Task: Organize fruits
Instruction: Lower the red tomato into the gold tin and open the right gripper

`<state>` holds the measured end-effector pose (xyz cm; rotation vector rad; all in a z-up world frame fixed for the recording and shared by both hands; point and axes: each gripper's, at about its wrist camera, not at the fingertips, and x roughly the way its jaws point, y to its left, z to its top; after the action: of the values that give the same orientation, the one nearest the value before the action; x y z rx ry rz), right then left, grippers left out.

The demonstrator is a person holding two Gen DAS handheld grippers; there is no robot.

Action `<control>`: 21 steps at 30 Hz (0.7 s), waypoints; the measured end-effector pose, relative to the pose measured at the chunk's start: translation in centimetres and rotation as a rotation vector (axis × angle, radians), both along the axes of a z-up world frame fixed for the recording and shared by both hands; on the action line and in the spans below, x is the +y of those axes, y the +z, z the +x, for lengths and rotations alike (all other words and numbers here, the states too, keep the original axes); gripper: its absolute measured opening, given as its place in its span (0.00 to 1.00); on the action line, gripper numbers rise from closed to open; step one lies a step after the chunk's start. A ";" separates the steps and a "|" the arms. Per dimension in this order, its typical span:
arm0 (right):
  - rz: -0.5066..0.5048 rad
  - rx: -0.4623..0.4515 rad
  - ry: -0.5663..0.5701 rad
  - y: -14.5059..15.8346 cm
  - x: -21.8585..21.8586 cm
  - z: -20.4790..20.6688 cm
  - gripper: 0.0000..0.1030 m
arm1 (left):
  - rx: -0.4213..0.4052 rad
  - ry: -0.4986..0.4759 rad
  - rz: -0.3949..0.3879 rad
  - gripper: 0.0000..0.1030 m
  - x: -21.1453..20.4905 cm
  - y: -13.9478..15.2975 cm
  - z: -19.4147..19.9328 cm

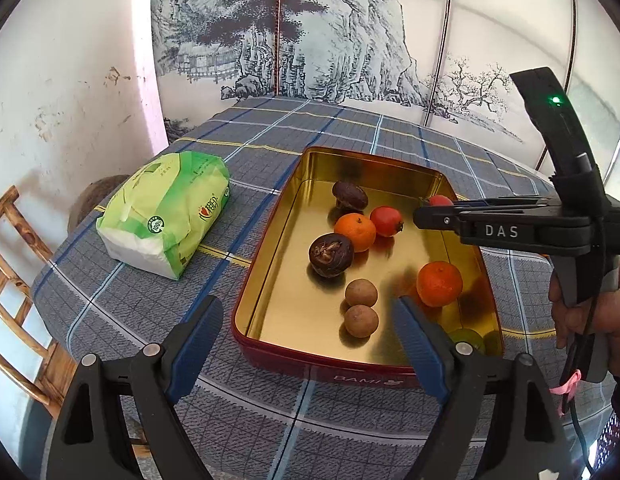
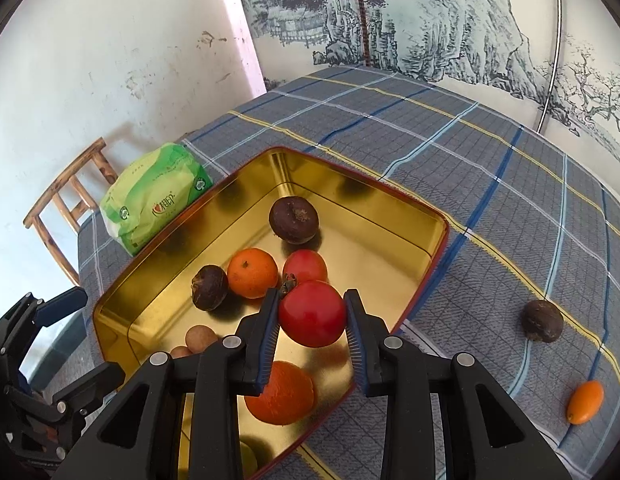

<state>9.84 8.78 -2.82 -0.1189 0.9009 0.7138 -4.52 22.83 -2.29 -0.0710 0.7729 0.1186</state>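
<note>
While the left tongs (image 1: 307,320) gape empty, the right tongs (image 2: 312,316) clamp a red fruit (image 2: 312,313) above the tin (image 2: 390,204).

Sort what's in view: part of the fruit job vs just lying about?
Job: gold tin; red fruit in right hand-held gripper; loose dark fruit; small orange fruit.
Lying about: green packet; wooden chair.

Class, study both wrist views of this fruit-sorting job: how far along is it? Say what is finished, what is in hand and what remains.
Done: the gold tin already holds oranges, dark fruits, a red fruit and two small brown ones. In hand: the right gripper is shut on a red fruit above the tin; the left gripper is open and empty. Left: a dark fruit and a small orange fruit lie on the tablecloth.
</note>
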 end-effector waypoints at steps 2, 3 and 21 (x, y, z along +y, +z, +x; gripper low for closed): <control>-0.002 0.004 -0.001 -0.1 0.2 0.2 0.32 | 0.001 0.000 -0.001 0.82 0.1 -0.1 0.0; -0.002 0.005 -0.002 -0.2 0.3 0.2 0.32 | 0.002 -0.001 -0.001 0.82 0.1 -0.1 0.0; 0.019 0.026 -0.002 -0.8 0.9 0.3 0.33 | 0.033 -0.003 -0.002 0.82 0.2 -1.0 0.5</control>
<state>10.15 9.63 -3.58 -0.0925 0.9186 0.7231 -4.05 23.00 -3.30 -0.0704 0.8059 0.1164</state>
